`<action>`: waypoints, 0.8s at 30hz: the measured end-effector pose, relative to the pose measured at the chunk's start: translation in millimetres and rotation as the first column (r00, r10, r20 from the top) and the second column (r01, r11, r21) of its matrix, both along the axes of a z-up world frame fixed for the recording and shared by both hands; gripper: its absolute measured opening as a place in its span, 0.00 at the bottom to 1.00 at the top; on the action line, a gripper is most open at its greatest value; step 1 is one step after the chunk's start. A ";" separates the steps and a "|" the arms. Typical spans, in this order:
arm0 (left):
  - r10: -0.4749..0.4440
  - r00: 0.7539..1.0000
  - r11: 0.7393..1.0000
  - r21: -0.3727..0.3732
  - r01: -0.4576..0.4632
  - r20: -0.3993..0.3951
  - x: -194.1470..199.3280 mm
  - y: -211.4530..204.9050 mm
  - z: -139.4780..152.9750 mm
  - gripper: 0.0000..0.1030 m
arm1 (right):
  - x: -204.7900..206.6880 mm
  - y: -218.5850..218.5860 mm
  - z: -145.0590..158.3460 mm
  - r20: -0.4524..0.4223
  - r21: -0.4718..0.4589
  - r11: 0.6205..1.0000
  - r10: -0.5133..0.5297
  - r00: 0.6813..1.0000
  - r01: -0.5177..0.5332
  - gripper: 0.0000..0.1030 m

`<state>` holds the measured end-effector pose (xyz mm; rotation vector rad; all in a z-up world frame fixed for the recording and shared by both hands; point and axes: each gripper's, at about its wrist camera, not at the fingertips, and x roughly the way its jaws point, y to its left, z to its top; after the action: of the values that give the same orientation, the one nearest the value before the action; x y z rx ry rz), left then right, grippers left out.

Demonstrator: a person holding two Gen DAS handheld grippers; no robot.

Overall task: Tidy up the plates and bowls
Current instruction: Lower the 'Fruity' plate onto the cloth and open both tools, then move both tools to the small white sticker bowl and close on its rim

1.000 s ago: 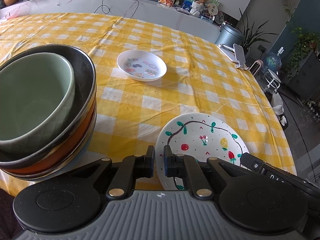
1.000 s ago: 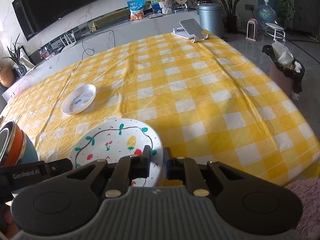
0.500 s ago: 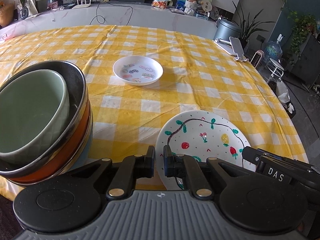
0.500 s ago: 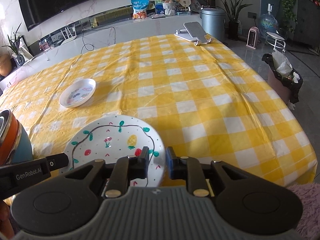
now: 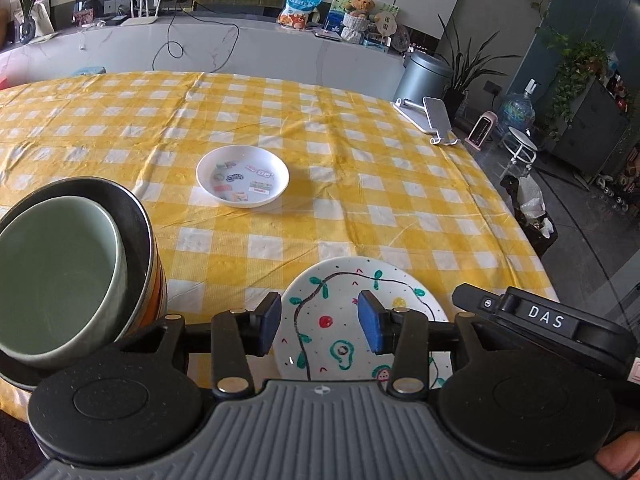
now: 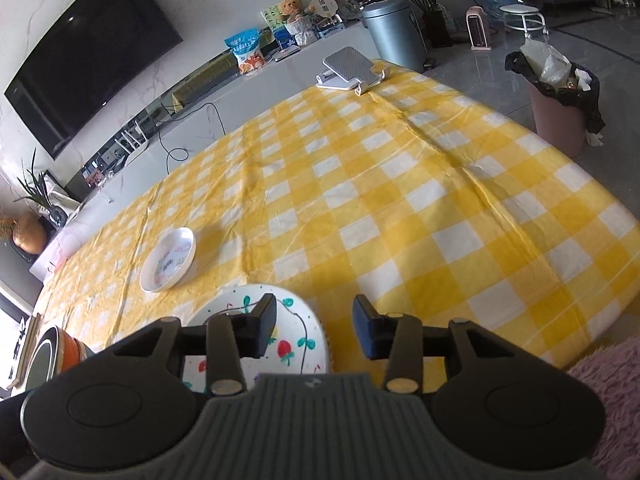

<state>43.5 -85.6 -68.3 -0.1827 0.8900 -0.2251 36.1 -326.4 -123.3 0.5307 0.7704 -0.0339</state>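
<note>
Both sets of jaws gape wide, holding nothing — left gripper (image 5: 319, 323) and right gripper (image 6: 315, 326) hover over the painted plate (image 5: 352, 312); bowl stack (image 5: 76, 264) sits left.

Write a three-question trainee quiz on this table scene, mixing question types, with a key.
1. True or false: the left gripper is shut on the painted plate.
2. Which dish lies farthest from both grippers? A) green bowl B) small sticker plate C) painted plate
3. Fill in: the green bowl sits nested inside a stack of larger ____.

Key: 1. False; its fingers stand apart, empty, as do those of the right gripper. 2. B. 3. Bowls.
</note>
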 end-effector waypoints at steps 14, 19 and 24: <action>-0.083 0.995 0.996 0.034 0.085 -0.062 65.4 35.5 59.2 0.48 | 61.4 41.1 26.1 0.016 -0.019 0.992 0.124 0.992 -0.124 0.44; -0.078 0.996 0.991 0.101 0.083 -0.050 95.6 53.9 69.4 0.48 | 95.8 65.5 26.0 0.023 -0.032 0.983 0.180 0.983 -0.180 0.44; -0.102 0.991 0.976 0.183 0.116 -0.086 129.8 58.1 56.2 0.44 | 132.5 83.8 13.7 -0.001 -0.002 0.976 0.216 0.976 -0.216 0.44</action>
<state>173.3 -27.6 -12.0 0.0336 0.9924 -0.2362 168.6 -242.5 -109.7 0.4423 0.8253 0.1666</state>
